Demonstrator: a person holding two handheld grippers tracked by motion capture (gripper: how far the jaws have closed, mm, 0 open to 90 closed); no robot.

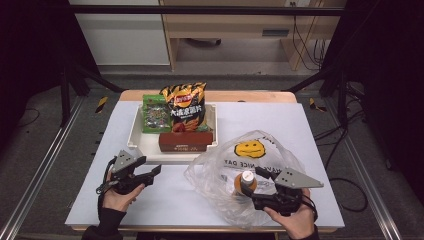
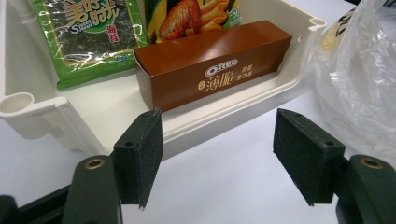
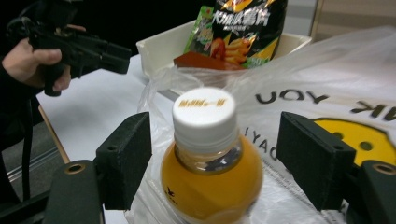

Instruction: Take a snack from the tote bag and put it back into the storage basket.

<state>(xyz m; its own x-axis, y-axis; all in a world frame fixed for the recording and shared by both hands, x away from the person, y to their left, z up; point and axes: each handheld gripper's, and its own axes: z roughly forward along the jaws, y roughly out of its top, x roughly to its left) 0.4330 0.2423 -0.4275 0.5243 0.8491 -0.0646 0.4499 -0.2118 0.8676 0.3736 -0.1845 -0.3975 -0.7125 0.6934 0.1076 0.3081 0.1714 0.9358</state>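
Two claws, both apart: right claw (image 3: 212, 158) straddles orange bottle (image 3: 210, 172) inside plastic bag (image 1: 220, 170), pads clear. Left claw (image 2: 217, 156) faces Oreo box (image 2: 212, 65), just ahead. Step: bagging snacks. Next: grip box squarely.

Orange bottle (image 3: 211, 186) with white cap, clear bag (image 1: 260, 150) bearing yellow smiley, brown box (image 2: 215, 63).

Your left gripper (image 2: 217, 156) points at the white tray (image 2: 280, 79), jaws apart with only bare table between the pads (image 2: 142, 154). In the tray, a brown Oreo box (image 2: 215, 63) fronts a green seaweed packet (image 2: 88, 35). A clear plastic bag (image 2: 364, 84) lies right.
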